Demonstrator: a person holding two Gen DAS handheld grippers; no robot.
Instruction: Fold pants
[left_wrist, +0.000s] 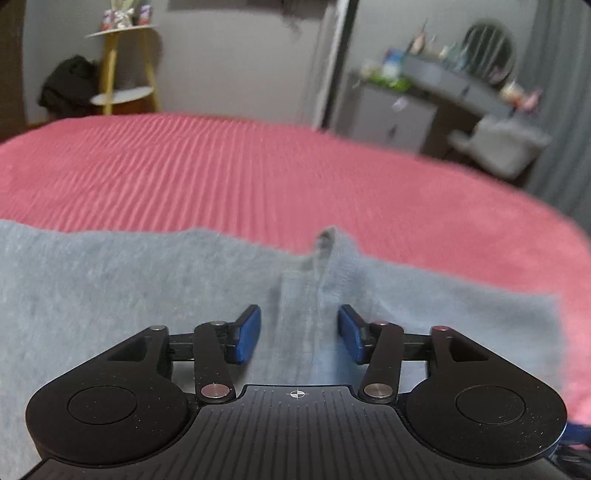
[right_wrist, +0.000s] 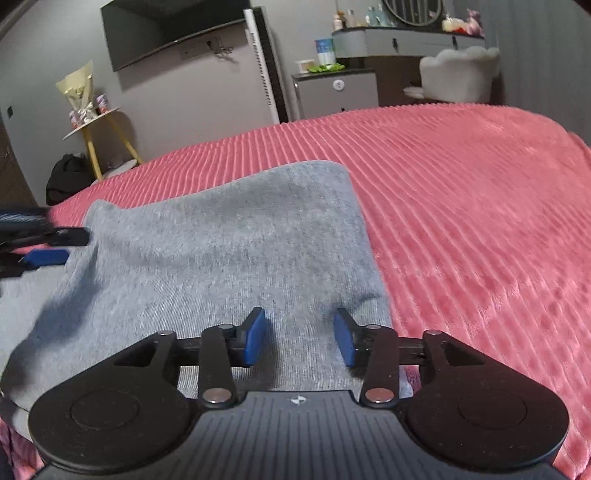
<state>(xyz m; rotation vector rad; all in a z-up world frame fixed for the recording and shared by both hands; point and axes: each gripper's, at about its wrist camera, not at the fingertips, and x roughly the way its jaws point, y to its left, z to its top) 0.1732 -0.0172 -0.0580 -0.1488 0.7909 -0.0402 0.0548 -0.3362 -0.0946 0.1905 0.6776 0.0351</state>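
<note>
Pants: grey knit pants (right_wrist: 229, 240) lie spread on the bed, near its close edge; fabric fills the lower half of both wrist views.
Bed: pink ribbed cover (right_wrist: 461, 206), bare beyond the far edge and to the right of the pants.
Fold state: right view shows a rounded, doubled far edge of the cloth; left view shows a raised crease running away from the gripper, ending in a small upturned flap (left_wrist: 325, 240).
Left gripper: left gripper (left_wrist: 299, 334) has its blue pads (left_wrist: 248, 334) spread apart; the raised crease of the pants lies between them, pads not pressing on it. Nothing pinched. In the right view it shows at the left edge (right_wrist: 51, 245), at the left border of the pants; contact there cannot be told.
Right gripper: right gripper (right_wrist: 300, 338) pads likewise spread, over flat grey cloth close to the right border of the pants; pads clear of the cloth between them, no grip.
Image quality: left view blurred.
Background: yellow-legged side stand (right_wrist: 92, 129) against the wall, wall screen (right_wrist: 166, 33), white padded chair (right_wrist: 458, 75) by a dresser (right_wrist: 399, 38).
</note>
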